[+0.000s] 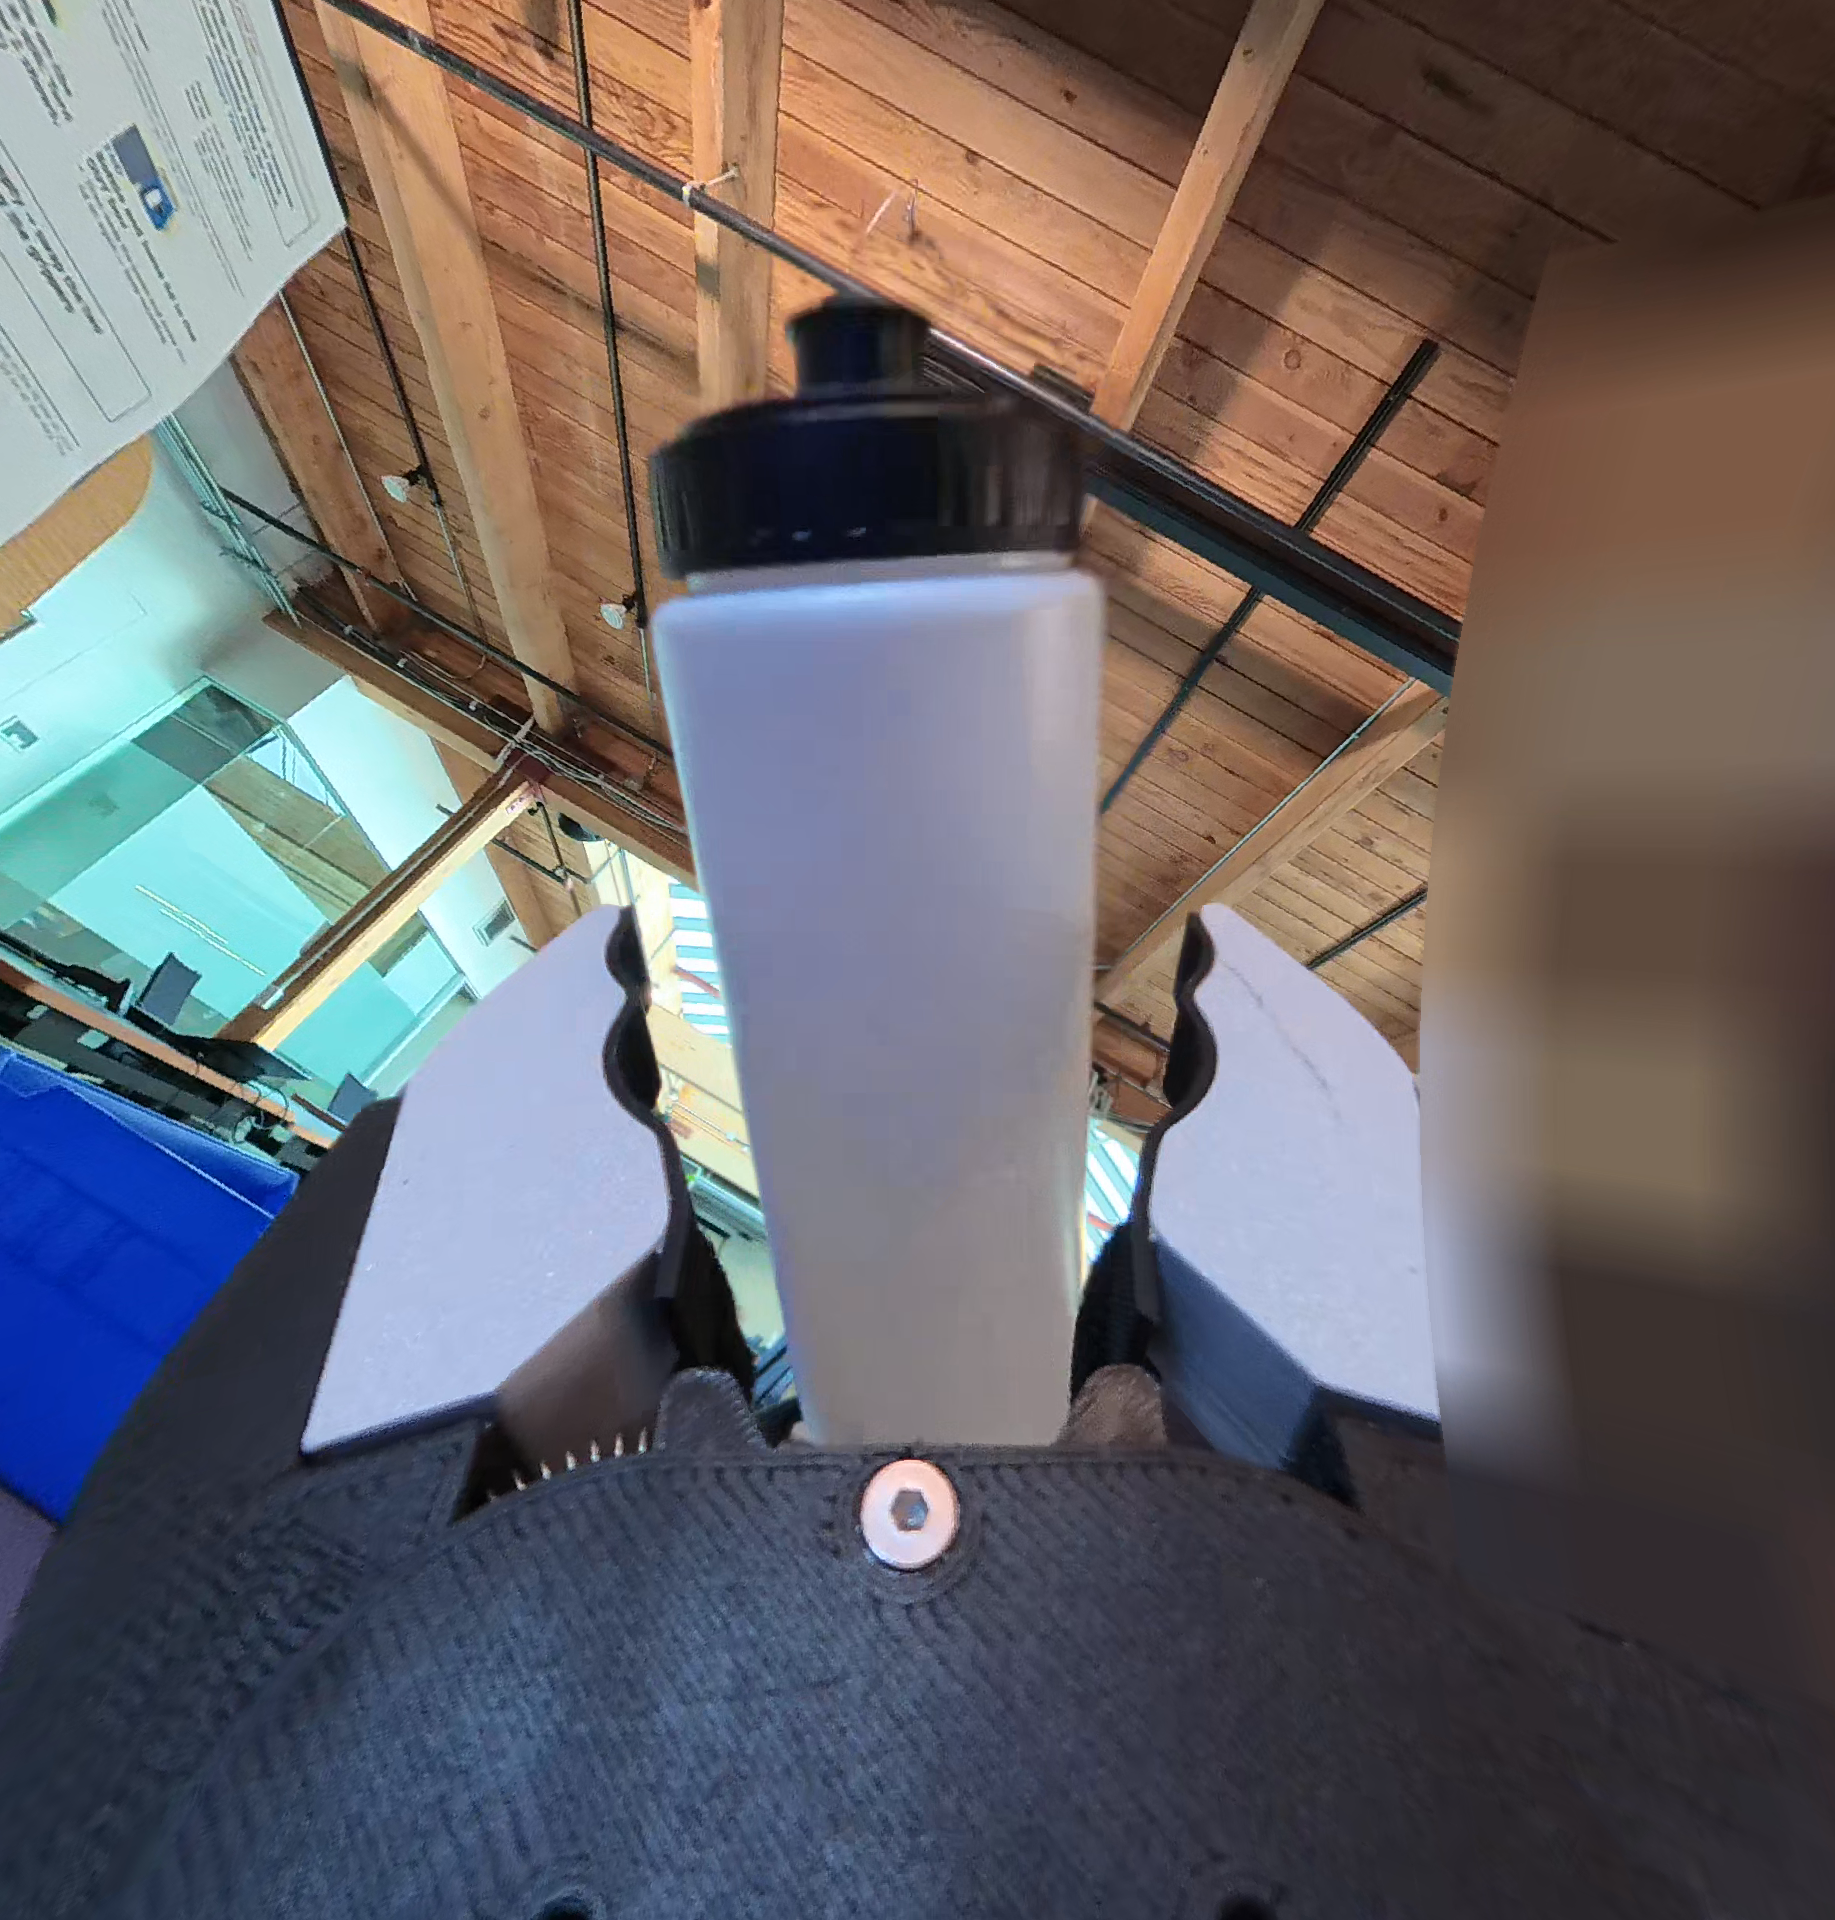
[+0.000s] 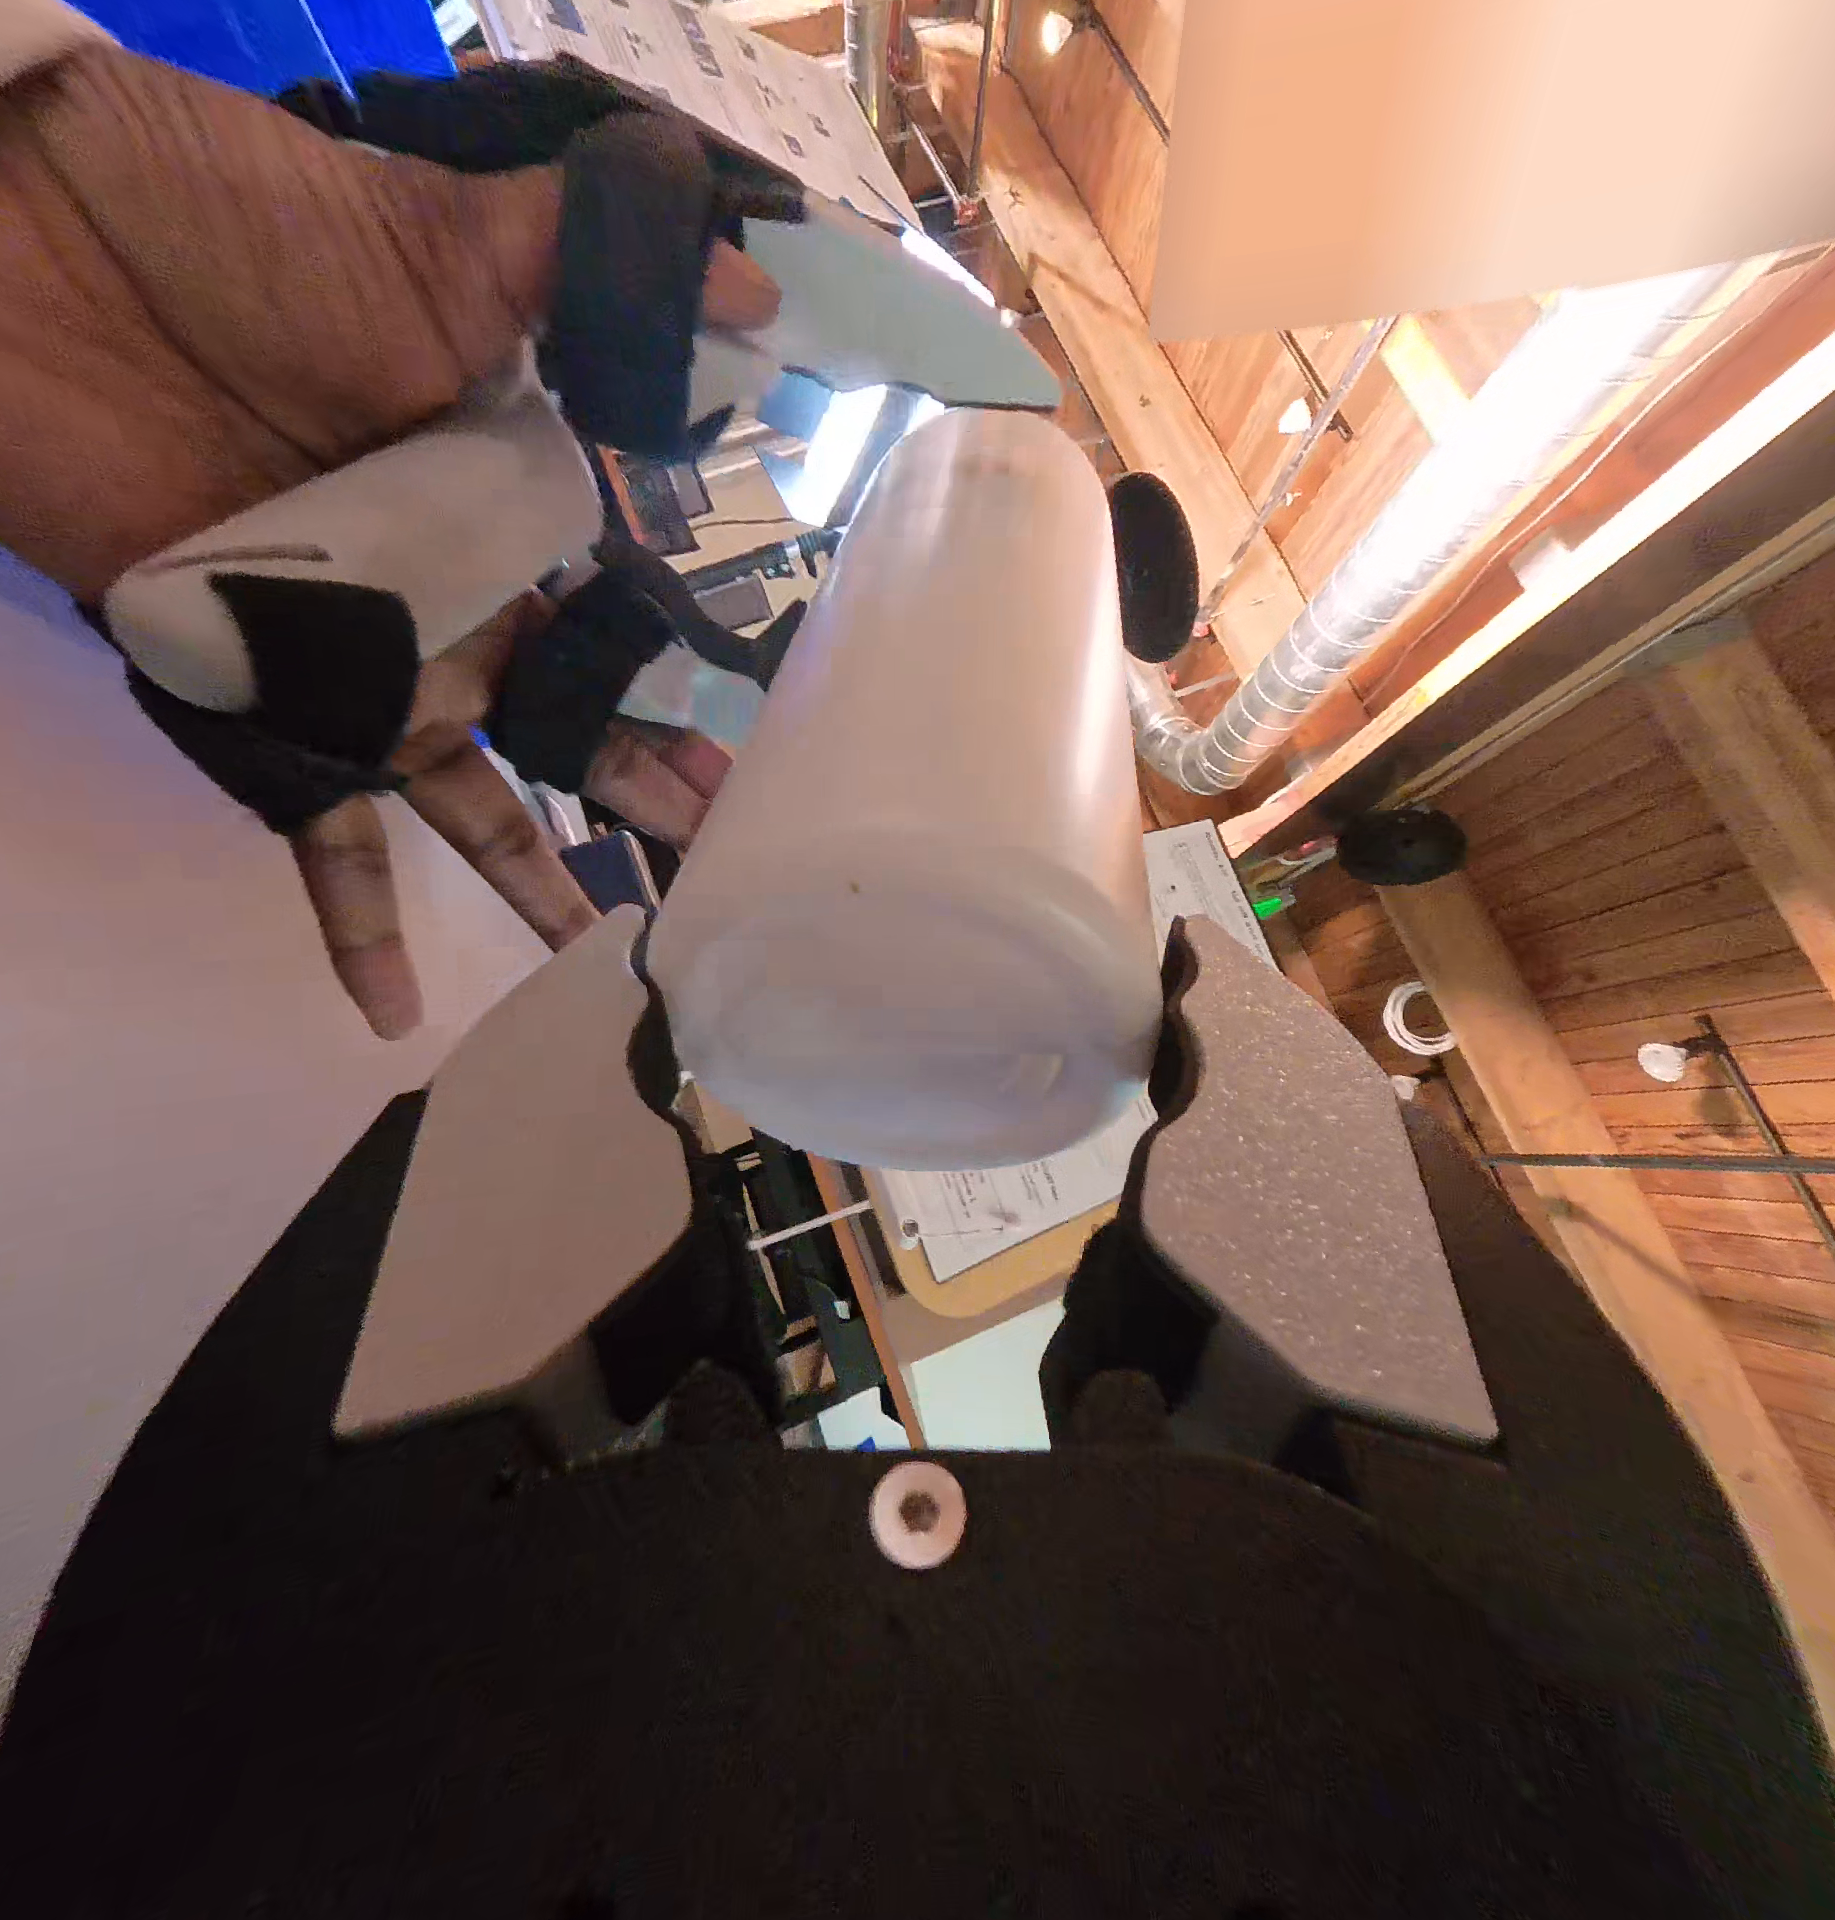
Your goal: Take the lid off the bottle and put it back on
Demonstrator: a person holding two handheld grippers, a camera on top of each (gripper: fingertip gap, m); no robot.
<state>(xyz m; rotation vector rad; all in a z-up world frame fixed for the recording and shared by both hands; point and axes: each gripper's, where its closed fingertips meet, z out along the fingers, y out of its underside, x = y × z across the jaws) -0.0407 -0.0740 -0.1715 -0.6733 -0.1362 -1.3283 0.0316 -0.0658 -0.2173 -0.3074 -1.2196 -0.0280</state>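
- Gripping the bottle (image 2: 923, 727) by its base, the right gripper (image 2: 908, 935) has both foam fingertips pressed against the sides of the bottom rim, so its jaws are clamped on it.
- Seen from the right wrist, the round bottom faces the camera and the long axis runs away from it, up toward the ceiling.
- The left gripper (image 1: 913, 914) has its jaws apart; the bottle passes between them with a gap showing on each side, touching neither finger.
- In the left wrist view the white bottle lies along the gripper's own axis, base hidden at the gripper's body and neck at the far end.
- The black lid (image 1: 861, 468) sits on the neck with its spout pointing up at the wooden ceiling (image 1: 996, 156).
- The wall of the bottle is cloudy white, and I cannot tell whether anything is inside.
- A hand (image 2: 456, 707) in black straps, fingers spread, holds the left gripper just left of the bottle in the right wrist view.
- Farther out, a printed sheet (image 1: 113, 208) hangs at the upper left and a blue bin (image 1: 82, 1247) stands at the lower left.
- A silver duct (image 2: 1308, 665) runs along the ceiling beams.
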